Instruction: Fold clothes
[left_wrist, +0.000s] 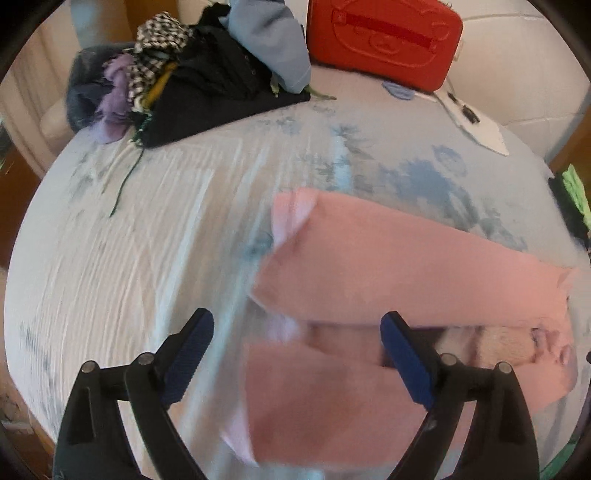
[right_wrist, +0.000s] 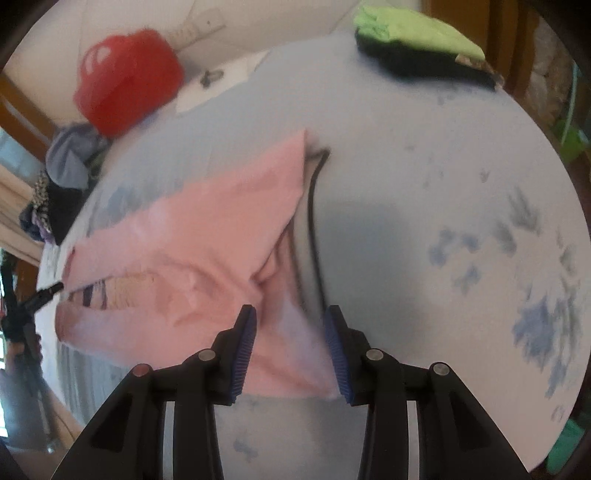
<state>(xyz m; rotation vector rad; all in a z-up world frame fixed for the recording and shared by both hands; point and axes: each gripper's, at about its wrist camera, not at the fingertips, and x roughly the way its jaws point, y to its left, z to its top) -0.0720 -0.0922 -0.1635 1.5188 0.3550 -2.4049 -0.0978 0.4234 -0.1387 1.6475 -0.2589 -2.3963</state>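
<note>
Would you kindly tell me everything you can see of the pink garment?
The pink garment is soft, plain fabric, partly folded into overlapping layers on the bedsheet. A pale, patterned patch shows between the layers. It lies flat but rumpled, blurred in both views. The right gripper straddles its near corner, jaws apart; the left gripper hangs open over it.

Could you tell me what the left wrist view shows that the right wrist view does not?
Only the left wrist view shows the white paper with pens beside the red case, and the left gripper, jaws wide open over the blurred pink garment.

Only the right wrist view shows the folded green and black stack plainly on top of the bed, a dark-edged strip beside the pink cloth, and the right gripper, open with pink fabric between its pads.

Both share the pink garment, the red case, the unfolded clothes pile and the blue-patterned bedsheet.
</note>
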